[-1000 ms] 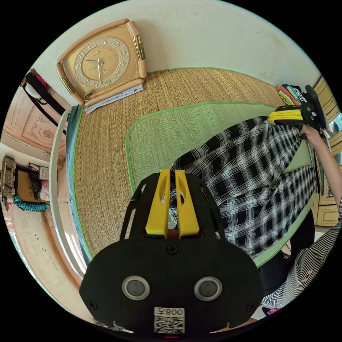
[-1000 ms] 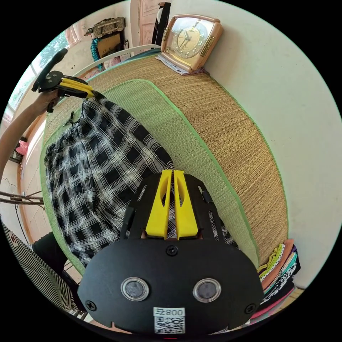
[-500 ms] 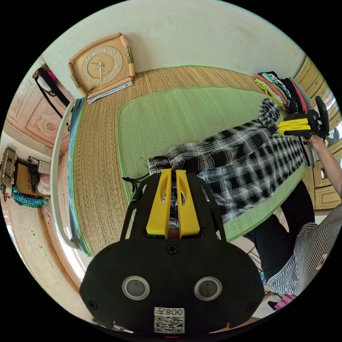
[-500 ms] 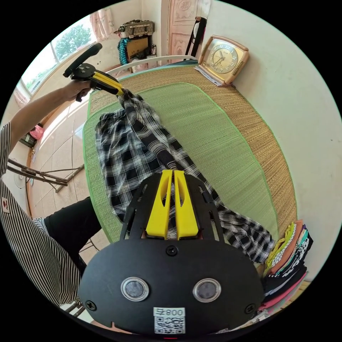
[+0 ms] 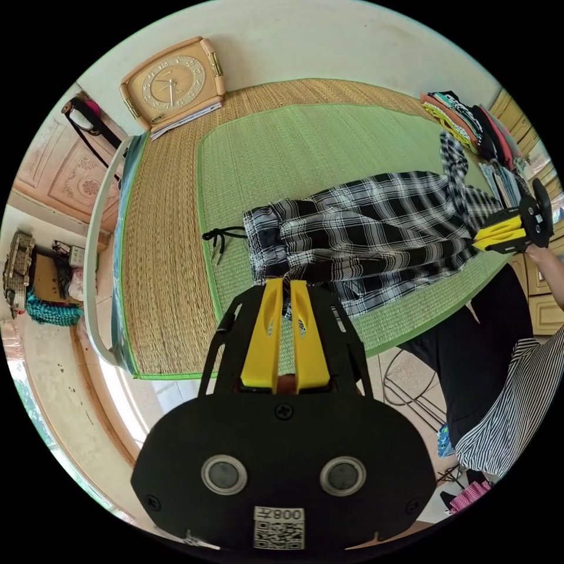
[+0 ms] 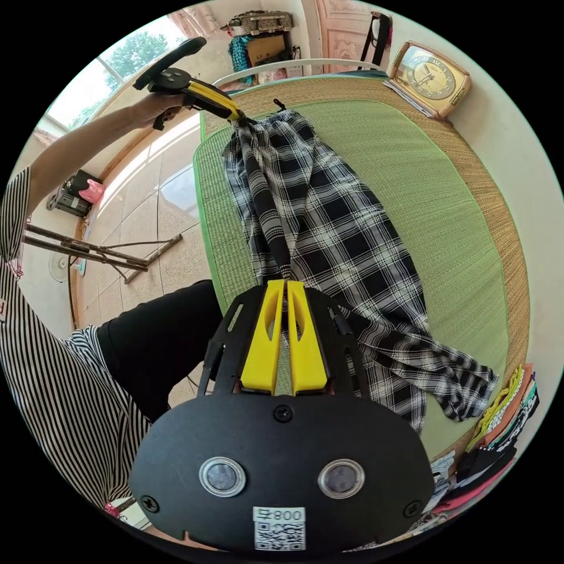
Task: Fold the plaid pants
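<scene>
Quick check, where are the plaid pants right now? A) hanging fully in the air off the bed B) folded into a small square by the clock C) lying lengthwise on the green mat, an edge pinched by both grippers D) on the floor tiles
C: the plaid pants lie stretched along the green mat, with the left gripper shut on the waist end and the right gripper shut on the edge further along.

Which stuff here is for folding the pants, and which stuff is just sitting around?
For the job:
plaid pants
left gripper, shut on the pants
right gripper, shut on the pants
green mat under the pants

Just lying about:
clock
stack of folded clothes
straw mat
</scene>
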Demonstrator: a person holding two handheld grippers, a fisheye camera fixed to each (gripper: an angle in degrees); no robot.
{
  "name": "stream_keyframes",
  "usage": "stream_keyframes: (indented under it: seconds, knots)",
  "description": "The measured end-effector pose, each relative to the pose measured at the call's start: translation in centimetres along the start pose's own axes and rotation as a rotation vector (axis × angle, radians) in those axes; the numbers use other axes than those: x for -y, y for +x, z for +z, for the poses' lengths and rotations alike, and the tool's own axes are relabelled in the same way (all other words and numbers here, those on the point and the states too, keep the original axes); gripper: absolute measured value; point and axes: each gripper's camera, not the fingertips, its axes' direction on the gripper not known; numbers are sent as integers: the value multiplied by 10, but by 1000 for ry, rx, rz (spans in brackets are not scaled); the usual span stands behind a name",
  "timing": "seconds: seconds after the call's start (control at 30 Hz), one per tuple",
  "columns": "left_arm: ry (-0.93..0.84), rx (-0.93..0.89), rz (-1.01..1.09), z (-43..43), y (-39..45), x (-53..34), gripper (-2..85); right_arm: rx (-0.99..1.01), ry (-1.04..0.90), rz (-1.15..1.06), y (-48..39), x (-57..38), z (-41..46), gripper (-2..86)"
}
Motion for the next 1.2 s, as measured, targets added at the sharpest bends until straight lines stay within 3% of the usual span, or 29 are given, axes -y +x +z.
stream_keyframes:
  seconds: [0.5, 0.77, 0.9, 1.1, 1.2]
  knots:
    - [-12, -61, -81, 69, -34, -74, 28, 145, -70, 67, 20, -41, 59, 6]
    - [211, -223, -280, 80, -59, -134, 52, 205, -22, 129, 40, -71, 60, 7]
    - [337, -333, -284, 92, -39, -140, 35, 181, -16, 123, 42, -85, 58, 9]
    - [130, -318, -330, 172, -15, -132, 7, 199, 14, 159, 51, -112, 49, 15]
    - [154, -348, -352, 187, -20, -141, 4, 261, 85, 212, 60, -132, 35, 18]
